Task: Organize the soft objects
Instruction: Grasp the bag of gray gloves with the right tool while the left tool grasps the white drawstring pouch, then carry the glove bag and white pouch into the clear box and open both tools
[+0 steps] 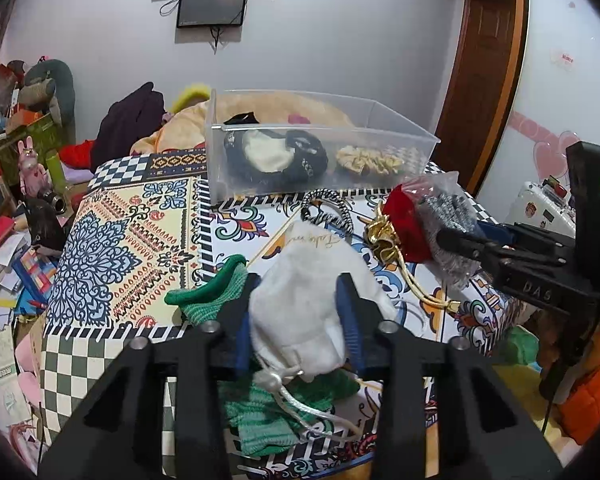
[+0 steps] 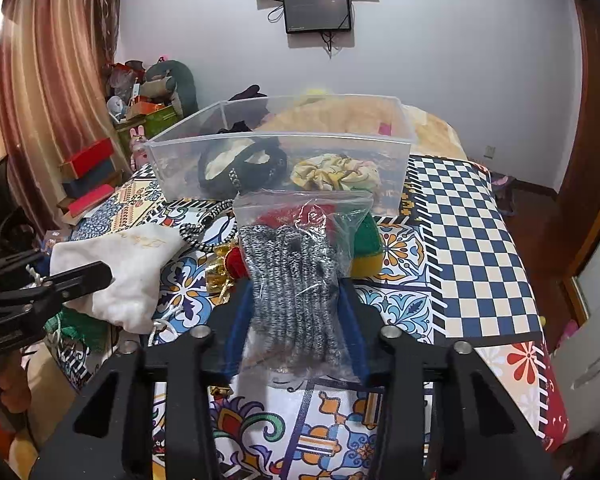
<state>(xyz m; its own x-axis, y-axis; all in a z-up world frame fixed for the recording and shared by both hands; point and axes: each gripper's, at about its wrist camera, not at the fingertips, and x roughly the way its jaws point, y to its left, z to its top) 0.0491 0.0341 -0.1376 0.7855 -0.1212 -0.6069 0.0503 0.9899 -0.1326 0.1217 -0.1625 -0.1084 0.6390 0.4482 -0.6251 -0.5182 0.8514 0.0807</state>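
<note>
My left gripper is shut on a white drawstring pouch, held above a green knitted cloth; the pouch also shows in the right wrist view. My right gripper is shut on a clear plastic bag of grey knitted fabric, lifted over the patterned table; it appears in the left wrist view. A clear plastic bin stands behind, holding a black-and-cream item and a yellow scrunchie.
A black-and-white cord loop, a red and gold ornament with tassel and a green-yellow round item lie on the tablecloth. Cluttered shelves stand left, a bed behind, a door right.
</note>
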